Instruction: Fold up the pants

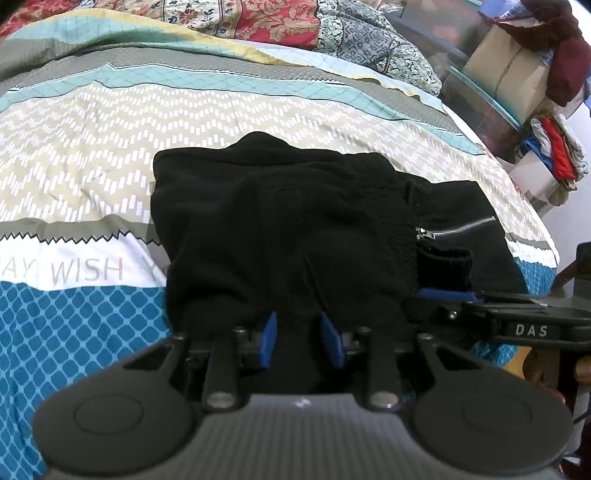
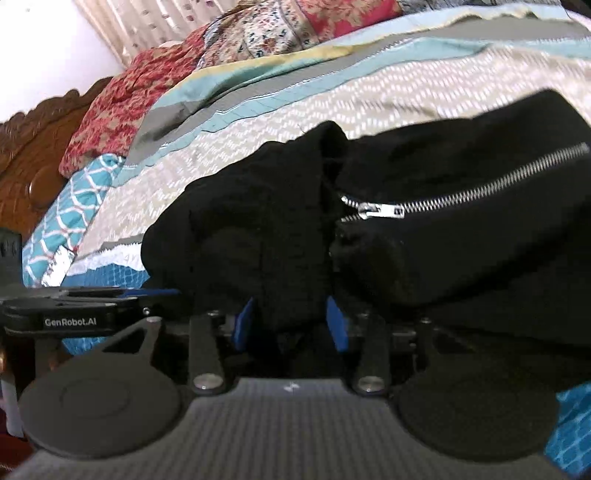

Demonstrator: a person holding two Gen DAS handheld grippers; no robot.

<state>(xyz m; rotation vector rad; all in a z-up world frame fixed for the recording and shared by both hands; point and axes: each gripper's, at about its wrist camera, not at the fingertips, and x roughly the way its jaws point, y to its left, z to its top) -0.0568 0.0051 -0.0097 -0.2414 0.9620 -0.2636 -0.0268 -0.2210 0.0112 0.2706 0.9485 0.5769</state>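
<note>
Black pants (image 1: 280, 221) lie folded in a bundle on the patterned bedspread (image 1: 110, 147), with a silver pocket zipper (image 1: 458, 227) on their right side. My left gripper (image 1: 301, 338) is at the bundle's near edge, its blue pads closed on a fold of black cloth. In the right wrist view the pants (image 2: 443, 258) and their zipper (image 2: 461, 199) fill the middle. There my right gripper (image 2: 290, 325) holds a bunch of the cloth between its blue pads. Each gripper shows in the other's view: the right gripper (image 1: 443, 295) and the left gripper (image 2: 147, 293).
Floral quilts (image 1: 258, 18) are heaped at the far end of the bed. A cardboard box (image 1: 506, 74) and a pile of clothes (image 1: 554, 155) stand beyond the bed's right edge. A carved wooden headboard (image 2: 26, 166) is at the left.
</note>
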